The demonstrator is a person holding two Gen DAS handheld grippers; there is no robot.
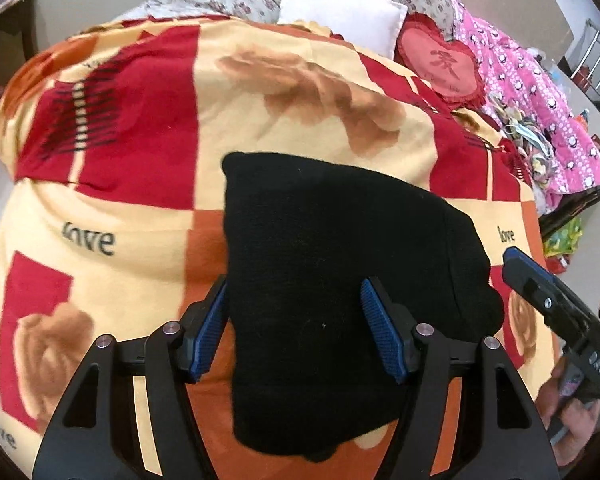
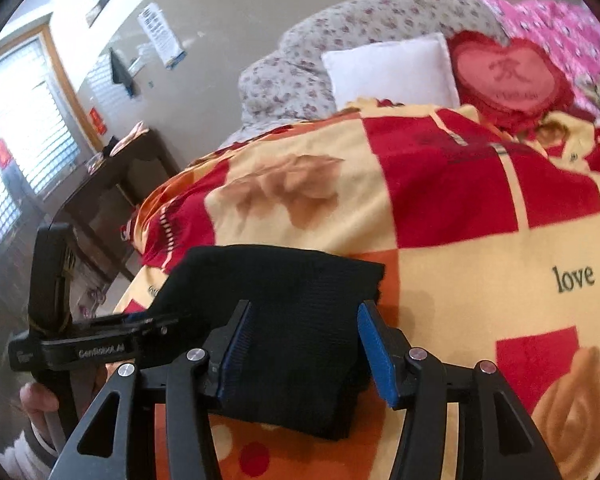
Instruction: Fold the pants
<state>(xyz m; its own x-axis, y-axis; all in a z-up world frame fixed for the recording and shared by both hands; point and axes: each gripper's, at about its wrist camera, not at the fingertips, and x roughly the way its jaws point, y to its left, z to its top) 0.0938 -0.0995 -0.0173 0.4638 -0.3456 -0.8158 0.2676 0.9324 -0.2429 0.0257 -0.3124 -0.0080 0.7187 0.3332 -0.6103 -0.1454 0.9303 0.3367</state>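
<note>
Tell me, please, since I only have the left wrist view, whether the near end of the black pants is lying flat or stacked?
Observer: In the right wrist view the pants show stacked layers at the near edge, so they are already folded over.
Operator: Thank you. Is the right gripper holding them?
Observer: No, the right gripper is open, its blue pads on either side of the cloth, not pinching it.
Operator: And what lies left of the bed?
Observer: A dark wooden table stands beside the blanket, near a bright window.
</note>
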